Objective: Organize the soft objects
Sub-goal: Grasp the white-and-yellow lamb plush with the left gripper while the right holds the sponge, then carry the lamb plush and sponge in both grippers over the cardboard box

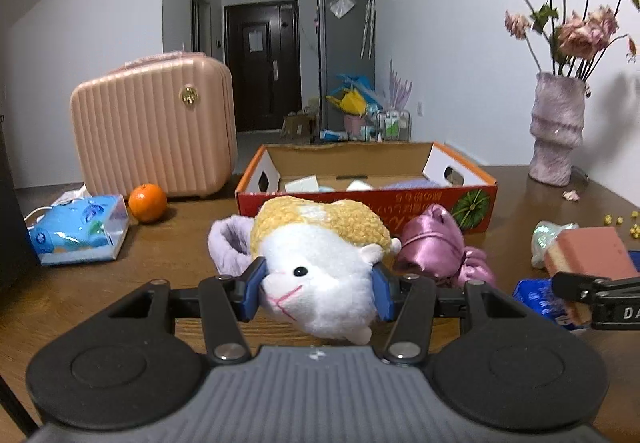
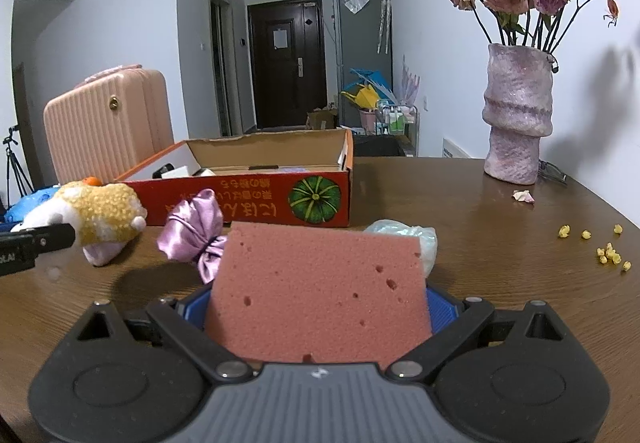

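While the left gripper (image 1: 318,293) has its jaws clamped on the plush hamster (image 1: 320,263) above the desk (image 1: 160,243) and the right gripper (image 2: 318,307) pinches the pink sponge (image 2: 320,295), both loads likely go next into the cardboard box (image 1: 400,199).

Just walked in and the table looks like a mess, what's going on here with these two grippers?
A person is sorting soft things with two hand-held grippers. The left gripper is shut on a white and yellow plush hamster, lifted clear of the brown wooden table. The right gripper is clamped on a pink foam sponge. An open orange cardboard box, already holding a few items, stands just behind, and a shiny purple satin scrunchie lies on the table before it.
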`<state>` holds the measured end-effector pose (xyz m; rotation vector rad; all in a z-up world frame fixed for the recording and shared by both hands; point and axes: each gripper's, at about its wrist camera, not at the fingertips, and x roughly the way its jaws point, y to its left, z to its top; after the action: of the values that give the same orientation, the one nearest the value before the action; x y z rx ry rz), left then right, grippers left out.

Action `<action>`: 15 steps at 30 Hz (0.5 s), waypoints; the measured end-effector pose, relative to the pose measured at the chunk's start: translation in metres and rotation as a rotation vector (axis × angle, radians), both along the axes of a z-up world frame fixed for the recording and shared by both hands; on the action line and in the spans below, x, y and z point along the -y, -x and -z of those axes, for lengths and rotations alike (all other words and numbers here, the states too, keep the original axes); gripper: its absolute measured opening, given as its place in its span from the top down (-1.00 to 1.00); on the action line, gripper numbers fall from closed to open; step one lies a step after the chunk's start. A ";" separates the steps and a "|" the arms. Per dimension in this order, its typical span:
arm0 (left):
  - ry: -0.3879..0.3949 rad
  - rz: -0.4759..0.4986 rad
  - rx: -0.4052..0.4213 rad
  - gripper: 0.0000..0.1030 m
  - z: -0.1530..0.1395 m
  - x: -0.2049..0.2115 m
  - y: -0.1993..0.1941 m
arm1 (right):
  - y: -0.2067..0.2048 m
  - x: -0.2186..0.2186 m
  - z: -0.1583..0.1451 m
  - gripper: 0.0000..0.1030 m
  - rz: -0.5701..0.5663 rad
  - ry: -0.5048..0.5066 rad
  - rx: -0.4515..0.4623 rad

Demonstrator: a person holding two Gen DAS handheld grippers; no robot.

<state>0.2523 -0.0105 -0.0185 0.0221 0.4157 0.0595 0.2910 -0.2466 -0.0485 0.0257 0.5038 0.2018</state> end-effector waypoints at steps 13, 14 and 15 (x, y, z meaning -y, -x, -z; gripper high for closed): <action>0.041 0.022 0.068 -0.04 -0.018 -0.005 0.018 | 0.013 -0.017 -0.011 -0.91 -0.025 -0.021 0.076; 0.042 0.023 0.072 -0.04 -0.020 -0.005 0.018 | 0.013 -0.018 -0.012 -0.91 -0.028 -0.022 0.081; 0.043 0.024 0.076 -0.04 -0.021 -0.005 0.018 | 0.014 -0.020 -0.013 -0.91 -0.030 -0.023 0.086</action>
<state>0.2338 -0.0056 0.0024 -0.0179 0.3407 0.0277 0.2772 -0.2266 -0.0350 0.0315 0.4165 0.2368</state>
